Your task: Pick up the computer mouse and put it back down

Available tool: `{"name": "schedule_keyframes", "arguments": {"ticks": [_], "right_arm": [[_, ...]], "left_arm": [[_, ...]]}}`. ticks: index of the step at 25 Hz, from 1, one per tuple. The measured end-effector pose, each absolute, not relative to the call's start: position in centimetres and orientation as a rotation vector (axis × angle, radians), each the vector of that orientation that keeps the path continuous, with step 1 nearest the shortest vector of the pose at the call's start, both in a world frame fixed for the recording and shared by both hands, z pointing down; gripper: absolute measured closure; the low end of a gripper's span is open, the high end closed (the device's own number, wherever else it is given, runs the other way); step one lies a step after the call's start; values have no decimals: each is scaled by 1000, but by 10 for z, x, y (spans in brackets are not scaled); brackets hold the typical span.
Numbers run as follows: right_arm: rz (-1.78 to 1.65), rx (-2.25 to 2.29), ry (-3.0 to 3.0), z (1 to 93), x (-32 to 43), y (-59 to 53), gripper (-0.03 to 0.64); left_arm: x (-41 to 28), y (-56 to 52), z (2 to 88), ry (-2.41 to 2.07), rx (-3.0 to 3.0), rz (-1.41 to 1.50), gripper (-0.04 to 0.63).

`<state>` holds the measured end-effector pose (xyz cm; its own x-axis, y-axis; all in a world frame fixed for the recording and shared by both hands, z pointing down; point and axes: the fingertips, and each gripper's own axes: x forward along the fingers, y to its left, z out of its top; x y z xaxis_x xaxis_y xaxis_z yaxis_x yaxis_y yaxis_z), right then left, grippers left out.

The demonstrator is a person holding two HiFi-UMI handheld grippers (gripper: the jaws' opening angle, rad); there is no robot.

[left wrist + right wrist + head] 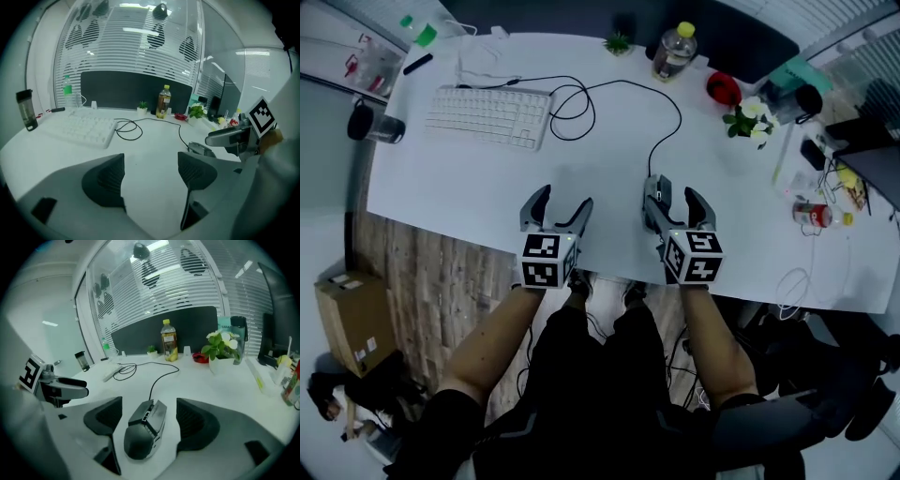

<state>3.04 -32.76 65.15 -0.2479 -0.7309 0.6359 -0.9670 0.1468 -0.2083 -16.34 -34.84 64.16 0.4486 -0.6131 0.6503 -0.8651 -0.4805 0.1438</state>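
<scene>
A dark grey wired computer mouse [145, 430] lies on the white table [609, 141], its black cable [670, 103] running toward the back. My right gripper [147, 420] is open, one jaw on each side of the mouse with a small gap to each pad. In the head view the mouse [659, 186] is partly hidden by the right gripper [675, 192]. My left gripper [564, 199] hovers open over bare table just to the left, with nothing between its fingers. From the left gripper view [152, 176] the mouse [201, 149] shows to the right.
A white keyboard [490, 115] lies at the back left beside coiled cable. A bottle [674, 52], a red object [724, 89], a potted flower [750, 120] and a can [813, 214] stand at the back and right. The table's front edge runs just below the grippers.
</scene>
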Motion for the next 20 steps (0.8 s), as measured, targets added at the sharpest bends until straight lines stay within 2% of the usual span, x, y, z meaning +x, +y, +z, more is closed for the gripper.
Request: {"name": "schedule_keyframes", "arguments": {"ticks": [12, 20], "right_arm": [[839, 1583, -1912, 707, 11, -327, 250], [782, 1621, -1843, 712, 13, -327, 278]], "left_arm": [[-157, -341, 693, -1207, 2187, 785, 227], [-155, -339, 700, -1192, 2201, 826, 227]]}}
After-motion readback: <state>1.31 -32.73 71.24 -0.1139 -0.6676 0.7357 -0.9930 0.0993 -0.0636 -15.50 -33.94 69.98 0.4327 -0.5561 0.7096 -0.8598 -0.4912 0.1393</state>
